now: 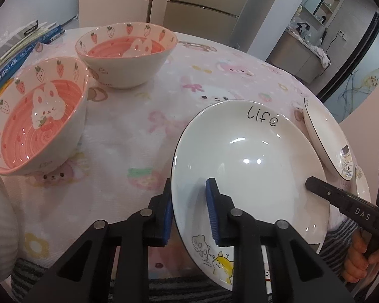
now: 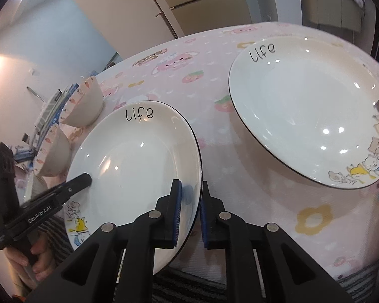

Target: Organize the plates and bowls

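Two tools straddle the same plate: the left tool (image 1: 189, 212) has the near plate's (image 1: 250, 156) left rim between its blue pads, and the right tool (image 2: 190, 212) has the opposite, right rim of that plate (image 2: 136, 161) between its own. Both sets of jaws look closed onto the rim, though whether they are fully clamped is hard to tell. The plate sits at the lower middle of both views, low over the pink table (image 1: 139, 131), tilted slightly. The relation that matters, in my judgement, is the second plate (image 2: 308, 111): it lies in the upper right of the right wrist view, so the carry would run toward the right tool's side, and that tool is the nearer one. Count: two white "life" plates, two strawberry bowls. One bowl (image 1: 38, 118) is at the left of the left wrist view, the other bowl (image 1: 126, 53) at upper left, close together but not stacked.
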`<action>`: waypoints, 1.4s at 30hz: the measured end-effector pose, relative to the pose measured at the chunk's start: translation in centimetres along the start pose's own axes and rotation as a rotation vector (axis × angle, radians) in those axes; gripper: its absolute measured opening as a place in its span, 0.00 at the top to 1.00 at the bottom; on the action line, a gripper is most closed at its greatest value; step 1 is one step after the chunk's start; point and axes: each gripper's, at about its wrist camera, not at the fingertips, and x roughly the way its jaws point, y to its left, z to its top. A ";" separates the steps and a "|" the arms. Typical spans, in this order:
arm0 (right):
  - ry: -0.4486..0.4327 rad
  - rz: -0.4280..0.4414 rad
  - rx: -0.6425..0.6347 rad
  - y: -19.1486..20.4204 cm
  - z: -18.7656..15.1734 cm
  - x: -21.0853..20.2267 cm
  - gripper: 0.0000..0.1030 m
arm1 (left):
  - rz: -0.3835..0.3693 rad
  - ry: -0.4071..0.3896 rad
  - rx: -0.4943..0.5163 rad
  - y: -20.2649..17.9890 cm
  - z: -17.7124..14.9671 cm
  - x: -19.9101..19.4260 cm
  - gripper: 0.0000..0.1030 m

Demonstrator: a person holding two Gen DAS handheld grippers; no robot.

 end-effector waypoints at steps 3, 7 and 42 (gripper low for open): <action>-0.003 -0.005 -0.005 0.1 0.0 -0.1 0.86 | -0.002 -0.004 -0.005 0.1 0.0 0.0 0.81; -0.016 -0.038 -0.034 0.6 -0.3 -0.4 0.85 | 0.024 -0.017 0.012 -0.2 -0.1 -0.2 0.81; -0.281 -0.001 -0.101 0.5 1.1 -11.2 0.84 | -0.007 -0.349 0.149 -5.5 1.0 -9.1 0.85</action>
